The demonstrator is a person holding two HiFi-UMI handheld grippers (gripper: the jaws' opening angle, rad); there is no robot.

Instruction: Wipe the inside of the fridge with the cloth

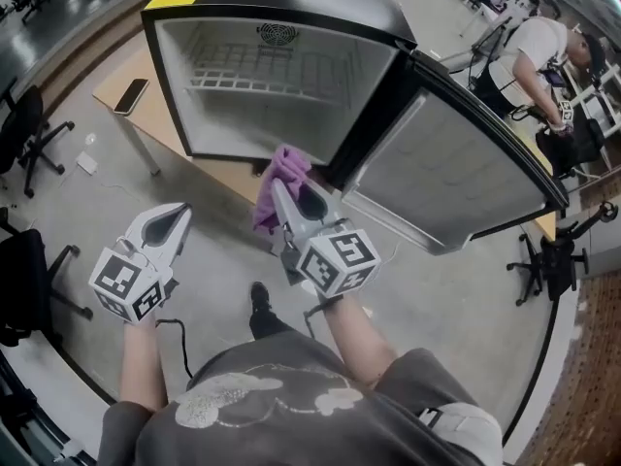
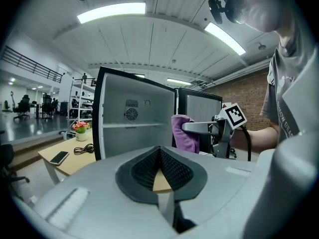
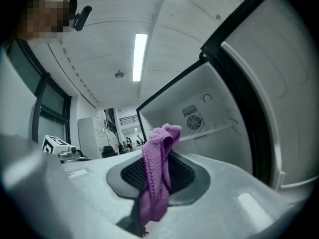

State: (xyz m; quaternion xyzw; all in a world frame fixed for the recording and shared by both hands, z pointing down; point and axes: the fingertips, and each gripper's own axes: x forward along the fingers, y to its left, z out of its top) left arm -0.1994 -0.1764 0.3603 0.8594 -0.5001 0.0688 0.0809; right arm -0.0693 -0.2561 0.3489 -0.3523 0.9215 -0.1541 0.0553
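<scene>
At the far left, black swivel office chairs [image 1: 31,129] stood on the grey floor [image 1: 194,202]. Beside them a pale wooden table [image 1: 160,115] carried a dark phone [image 1: 131,95] near its left corner. The left gripper view also showed a small pot of pink flowers [image 2: 80,128] and a coiled black cable [image 2: 82,149] on it. The compact black fridge with a white interior [image 1: 281,115] stood on that table, with a yellow label [image 1: 173,0] on its top. 1 white wire shelf [image 1: 267,81] crossed the cavity, and a round fan grille [image 1: 278,34] sat in the back wall. Its door [image 1: 456,178] hung wide open to the right, so the cavity faced both grippers. Beyond the door, a person in a white shirt [image 1: 529,56] bent over another station.

The left gripper [image 1: 178,216] was held low and well left of the fridge, forearm extended and tip pointing toward it. Its tongs were pressed together with nothing between them. The right gripper [image 1: 287,194] was held further forward, its tip just before the fridge's lower front edge on the hinge side. Its tongs pinched the purple terry cloth [image 1: 281,175], which bunched above the tip and draped down along the gripper. The cloth was outside the cavity, in front of the opening. Whether it touched the fridge could not be told.
</scene>
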